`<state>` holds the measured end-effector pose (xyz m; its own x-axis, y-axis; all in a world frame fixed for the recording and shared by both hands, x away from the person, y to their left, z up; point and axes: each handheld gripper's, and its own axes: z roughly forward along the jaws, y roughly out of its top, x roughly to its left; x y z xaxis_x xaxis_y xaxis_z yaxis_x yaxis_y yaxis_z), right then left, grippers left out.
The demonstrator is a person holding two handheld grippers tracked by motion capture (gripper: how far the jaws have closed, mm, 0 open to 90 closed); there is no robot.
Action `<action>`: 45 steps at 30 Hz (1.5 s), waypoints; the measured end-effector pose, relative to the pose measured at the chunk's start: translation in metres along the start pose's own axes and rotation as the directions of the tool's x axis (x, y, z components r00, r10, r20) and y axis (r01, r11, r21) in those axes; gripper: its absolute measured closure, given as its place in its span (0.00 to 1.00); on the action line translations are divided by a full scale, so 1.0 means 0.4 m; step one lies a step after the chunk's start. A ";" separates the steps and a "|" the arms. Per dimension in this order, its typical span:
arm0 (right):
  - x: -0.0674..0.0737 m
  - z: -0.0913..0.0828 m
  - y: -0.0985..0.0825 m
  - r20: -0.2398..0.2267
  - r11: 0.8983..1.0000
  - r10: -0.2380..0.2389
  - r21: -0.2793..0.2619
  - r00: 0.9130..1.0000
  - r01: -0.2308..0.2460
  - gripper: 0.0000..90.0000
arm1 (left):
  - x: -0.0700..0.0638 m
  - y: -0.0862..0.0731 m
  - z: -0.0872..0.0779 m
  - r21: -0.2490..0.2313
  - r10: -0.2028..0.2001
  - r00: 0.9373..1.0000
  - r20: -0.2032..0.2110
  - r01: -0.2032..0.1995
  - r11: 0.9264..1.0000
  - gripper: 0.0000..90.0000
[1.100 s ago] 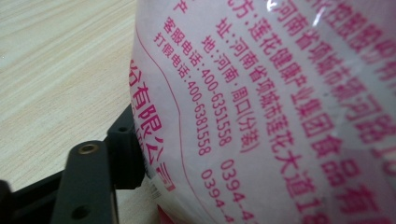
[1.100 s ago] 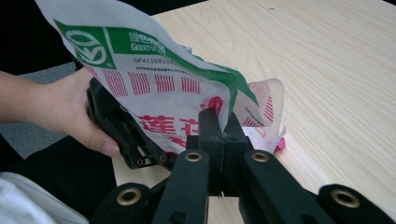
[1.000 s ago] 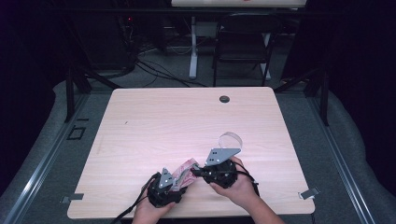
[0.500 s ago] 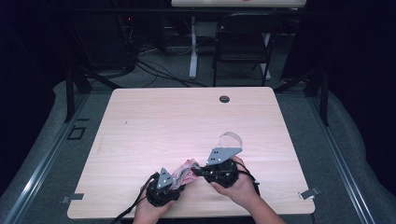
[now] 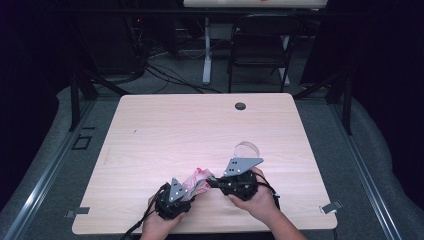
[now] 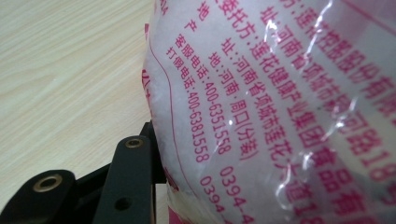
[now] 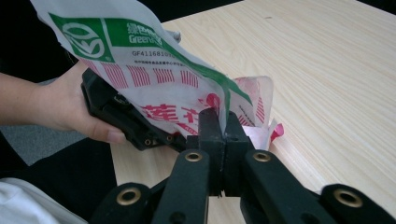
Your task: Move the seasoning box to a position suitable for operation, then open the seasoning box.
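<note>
A white plastic bag (image 5: 198,179) with pink print and a green band hangs between my two grippers near the table's front edge. My right gripper (image 7: 224,135) is shut on a thin edge of the bag (image 7: 154,70), its two jaws pressed together on the film. My left gripper (image 5: 191,190) has the bag's full, bulging part (image 6: 280,93) between its jaws, which have just been closing on it. One black finger (image 6: 133,172) presses into the bag's side; the other is hidden behind the plastic. A hand (image 7: 60,107) grips the left gripper's body.
The wooden table (image 5: 175,130) stretches away beyond the grippers. A curl of clear plastic (image 5: 247,148) lies just behind the right gripper. A round cable hole (image 5: 240,106) sits near the far edge, with a chair (image 5: 260,45) beyond it.
</note>
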<state>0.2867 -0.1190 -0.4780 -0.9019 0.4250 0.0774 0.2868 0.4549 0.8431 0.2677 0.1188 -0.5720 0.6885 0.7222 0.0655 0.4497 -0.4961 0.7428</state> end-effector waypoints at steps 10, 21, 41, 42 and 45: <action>-0.004 -0.009 0.002 0.013 1.000 0.000 -0.015 1.000 0.000 0.85 | 0.009 0.011 -0.010 0.006 0.009 0.999 -0.039 -0.009 1.000 0.65; -0.010 -0.023 0.006 0.060 0.999 -0.013 -0.038 0.998 0.016 0.67 | 0.020 0.018 -0.022 -0.001 0.033 0.995 -0.093 -0.034 0.999 0.65; -0.014 -0.071 0.008 0.154 0.993 -0.102 -0.044 0.983 0.110 0.51 | 0.024 0.060 -0.029 0.009 0.083 0.989 -0.123 -0.083 0.997 0.66; -0.013 -0.072 0.009 0.158 0.992 -0.115 -0.038 0.981 0.122 0.51 | 0.024 0.062 -0.027 0.007 0.088 0.988 -0.128 -0.088 0.996 0.66; -0.010 -0.070 0.010 0.180 0.987 -0.153 -0.020 0.972 0.159 0.52 | 0.027 0.066 -0.026 0.013 0.098 0.986 -0.137 -0.097 0.995 0.66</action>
<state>0.2825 -0.1408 -0.4600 -0.8620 0.4843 -0.1498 0.1327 0.5008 0.8553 0.2811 0.1185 -0.5446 0.6451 0.7291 0.2285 0.3882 -0.5703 0.7239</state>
